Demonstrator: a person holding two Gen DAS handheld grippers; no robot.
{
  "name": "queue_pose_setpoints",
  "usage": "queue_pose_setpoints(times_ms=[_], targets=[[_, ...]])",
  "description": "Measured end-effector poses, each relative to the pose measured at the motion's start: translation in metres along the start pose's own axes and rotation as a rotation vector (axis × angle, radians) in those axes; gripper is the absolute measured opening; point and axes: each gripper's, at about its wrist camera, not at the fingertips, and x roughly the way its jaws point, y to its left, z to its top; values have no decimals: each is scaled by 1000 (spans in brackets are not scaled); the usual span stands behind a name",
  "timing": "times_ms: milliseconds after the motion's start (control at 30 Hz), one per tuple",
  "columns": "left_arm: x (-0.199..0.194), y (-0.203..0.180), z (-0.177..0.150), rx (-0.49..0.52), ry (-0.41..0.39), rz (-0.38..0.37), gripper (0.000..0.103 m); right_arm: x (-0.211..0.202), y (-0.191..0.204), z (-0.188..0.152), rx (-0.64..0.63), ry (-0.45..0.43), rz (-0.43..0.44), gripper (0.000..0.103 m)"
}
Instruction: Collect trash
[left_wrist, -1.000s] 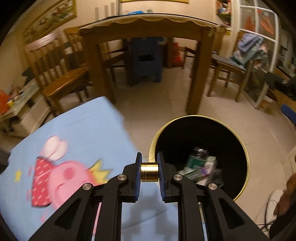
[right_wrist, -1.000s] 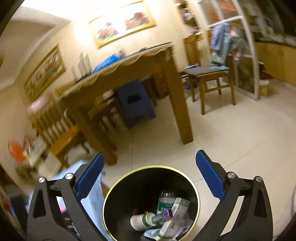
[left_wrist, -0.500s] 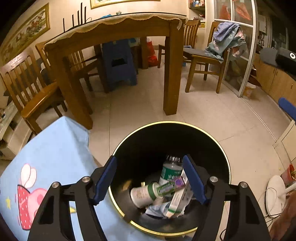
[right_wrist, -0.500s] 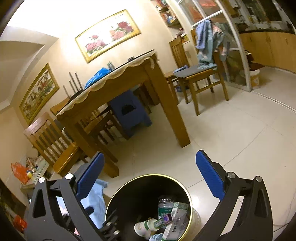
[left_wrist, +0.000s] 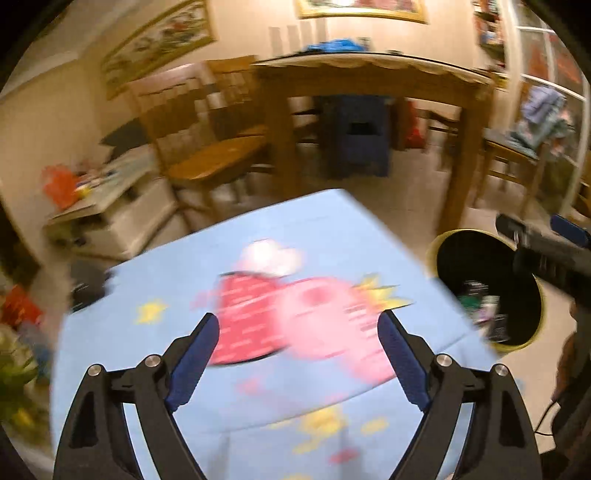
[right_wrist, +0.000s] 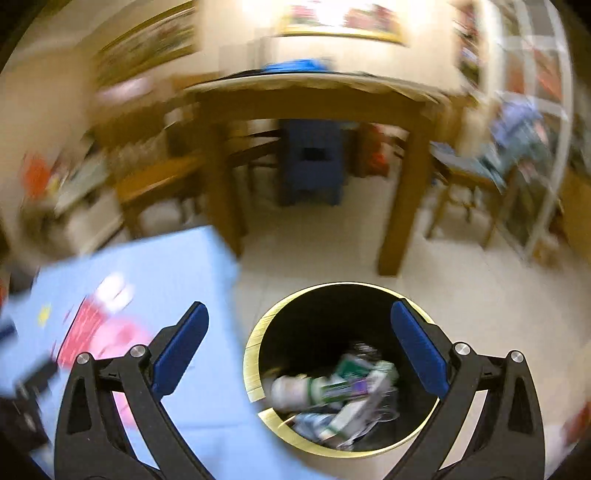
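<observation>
Two grippers are out, and each has its blue-padded fingers spread wide with nothing between them. The left gripper (left_wrist: 298, 354) hangs over a light-blue cloth (left_wrist: 258, 258) printed with a pink cartoon pig (left_wrist: 314, 317), which covers a low surface; the picture is smeared with motion, so fine detail on the cloth is lost. Off to its right, on the pale tiled floor, stands the black trash bin (left_wrist: 480, 258) with its gold rim, and the other gripper's dark body reaches in above it from the frame edge. The right gripper (right_wrist: 299, 350) is poised over that bin (right_wrist: 255, 354), which sits just beside the edge of the cloth (right_wrist: 177, 266). Down inside lies the collected trash: a white plastic bottle with a green label (right_wrist: 295, 389) on its side, a green-and-white carton (right_wrist: 351, 367), and crumpled wrappers beneath. Behind stands a wooden dining table (right_wrist: 314, 99) with a blue plastic stool (right_wrist: 312, 162) under it, and wooden chairs on either side.
</observation>
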Motion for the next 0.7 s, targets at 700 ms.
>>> queue_pose_setpoints(times_ms=[700], targets=[[-135,151,-54,-250,-108,167,96,-157,144,0,-69,-110,310,98]])
